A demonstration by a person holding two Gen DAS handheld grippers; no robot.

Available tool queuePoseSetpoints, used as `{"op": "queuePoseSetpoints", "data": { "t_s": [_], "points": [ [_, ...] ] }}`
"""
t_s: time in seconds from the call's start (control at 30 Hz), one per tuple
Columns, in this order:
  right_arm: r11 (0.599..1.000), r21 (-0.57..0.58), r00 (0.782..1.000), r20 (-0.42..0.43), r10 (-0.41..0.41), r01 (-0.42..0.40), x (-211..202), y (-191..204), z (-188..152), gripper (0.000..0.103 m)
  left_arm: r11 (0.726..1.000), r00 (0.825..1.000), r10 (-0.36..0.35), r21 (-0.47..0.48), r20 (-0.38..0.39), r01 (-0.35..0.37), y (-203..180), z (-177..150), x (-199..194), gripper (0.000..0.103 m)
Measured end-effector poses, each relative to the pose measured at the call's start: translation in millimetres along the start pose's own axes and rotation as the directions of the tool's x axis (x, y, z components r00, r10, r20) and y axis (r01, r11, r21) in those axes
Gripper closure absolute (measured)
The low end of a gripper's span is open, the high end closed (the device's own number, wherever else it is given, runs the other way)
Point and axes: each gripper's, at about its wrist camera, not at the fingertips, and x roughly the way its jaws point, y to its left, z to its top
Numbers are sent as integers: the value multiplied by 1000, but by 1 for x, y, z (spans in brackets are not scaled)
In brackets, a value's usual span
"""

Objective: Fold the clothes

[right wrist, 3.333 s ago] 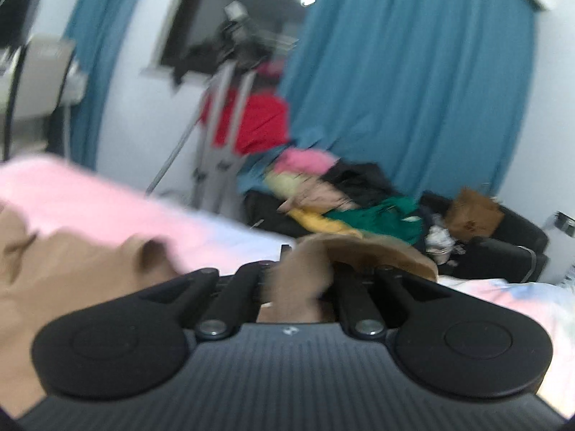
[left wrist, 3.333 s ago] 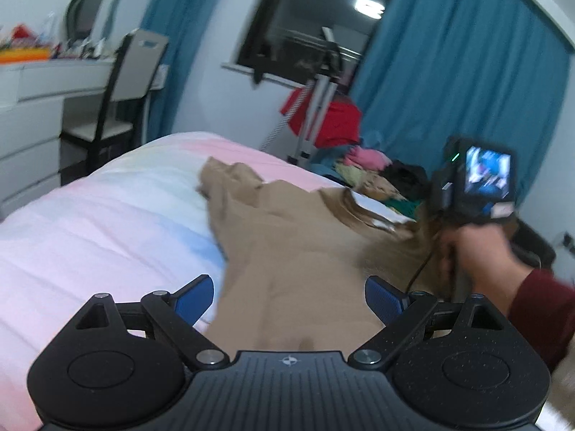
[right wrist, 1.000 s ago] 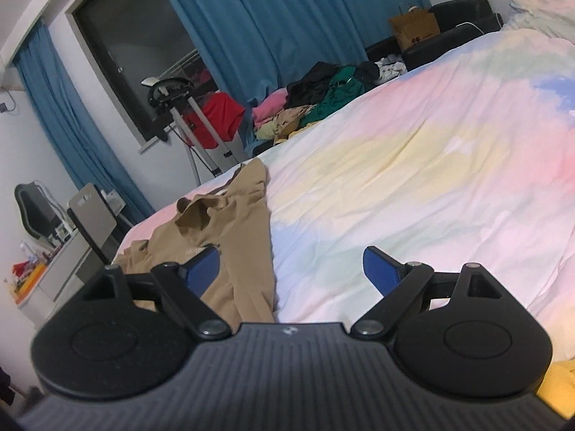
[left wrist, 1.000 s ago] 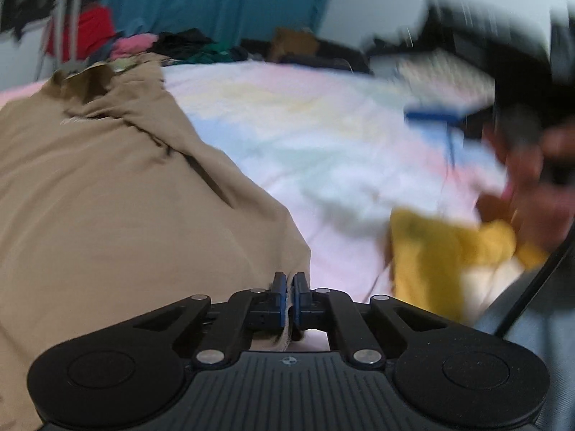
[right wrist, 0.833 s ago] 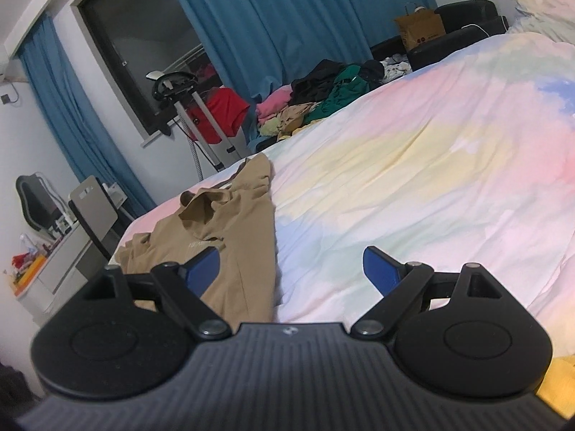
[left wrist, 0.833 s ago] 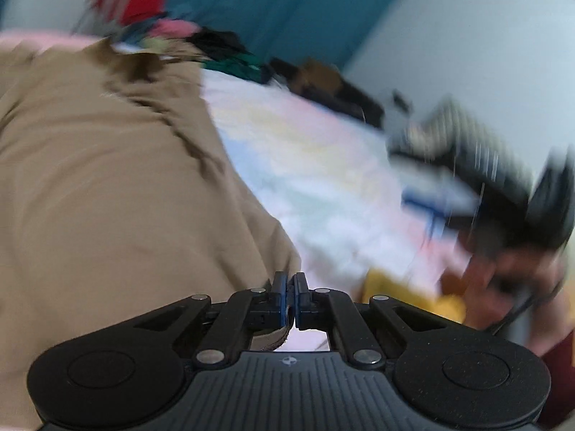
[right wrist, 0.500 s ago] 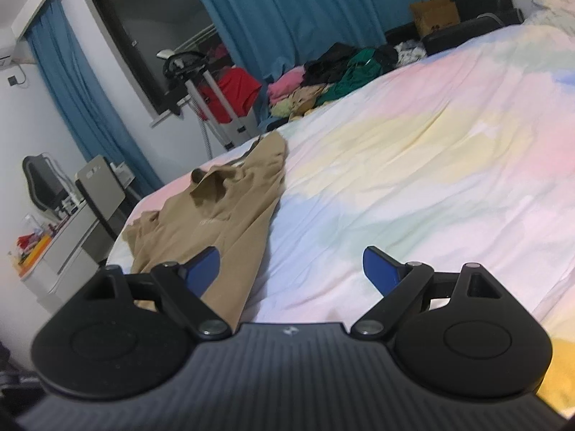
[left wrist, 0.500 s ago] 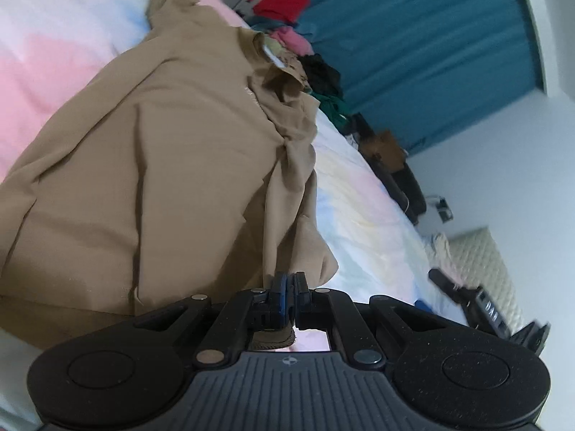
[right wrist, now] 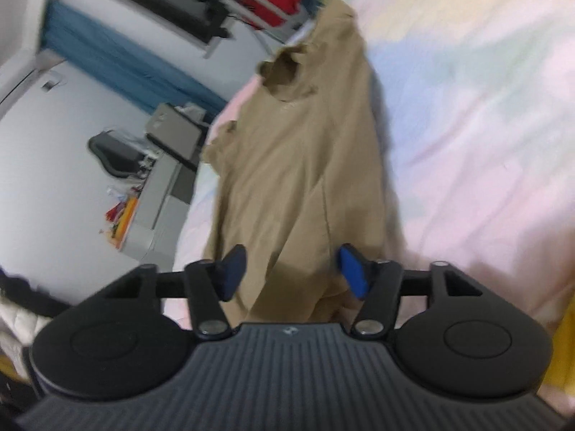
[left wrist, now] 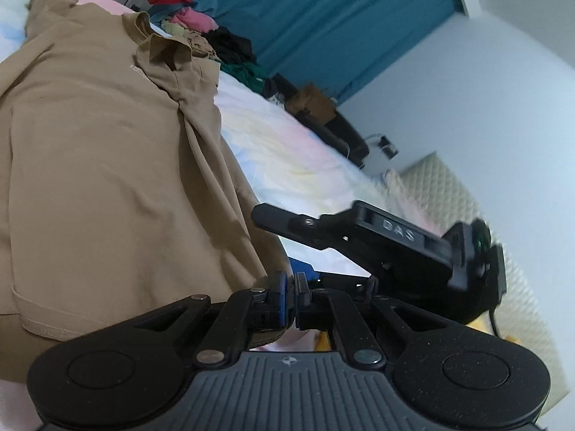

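Left wrist view: the left tool (left wrist: 290,296) has its blue pads pressed together on the lower hem corner of a tan shirt (left wrist: 107,165). The shirt lies spread over the bed (left wrist: 287,151), collar end away from the camera, folds running down its right edge to the pinch point. The right tool (left wrist: 316,231) shows just beyond as a black body crossing from the right, one finger reaching to the shirt's edge; its jaw spacing cannot be read from here. Behind the bed: blue curtain (left wrist: 323,25), a heap of clothes (left wrist: 222,43), a quilted headboard (left wrist: 449,186) at right.

Right wrist view: somewhat blurred. The right tool (right wrist: 293,271) is spread wide, blue pads (right wrist: 354,269) apart on either side of the shirt's (right wrist: 305,165) lower part, with fabric between them but not clamped. The shirt runs lengthwise up the pastel bed (right wrist: 467,125), neck opening at the far end. At left stand a grey desk (right wrist: 161,194) and a chair (right wrist: 111,154).
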Motion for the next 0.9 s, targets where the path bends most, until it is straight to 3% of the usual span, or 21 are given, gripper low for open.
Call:
{"op": "queuePoseSetpoints", "data": {
  "t_s": [0.17,0.23,0.3,0.37,0.4,0.53,0.6,0.73,0.9],
  "points": [
    [995,103,1000,-28,-9,11,1,-15,1,94,1000,1000,19,22,6,-19,1,1,1,98],
    [995,87,999,9,-40,39,-6,-13,1,96,998,999,37,43,12,-38,1,2,0,96],
    [995,73,996,53,-74,70,-15,-12,1,97,996,998,56,63,18,-57,0,4,-1,87],
    [992,51,987,113,-117,112,-29,-10,5,97,994,997,74,84,24,-76,0,5,-2,64],
    [990,34,980,139,-141,138,-36,-9,7,97,992,996,84,94,28,-86,-1,6,-2,60],
    [978,7,961,187,-205,207,-53,-10,13,97,980,989,144,137,27,-147,0,7,0,56],
    [975,-3,957,192,-219,223,-55,-9,13,97,955,968,250,171,-16,-243,7,5,15,56],
    [969,-52,957,178,-229,242,-50,-5,9,97,885,900,428,240,-83,-399,19,0,41,58],
    [973,-74,968,148,-204,217,-45,-4,10,97,872,887,449,266,-103,-411,16,-3,40,57]
  ]
}}
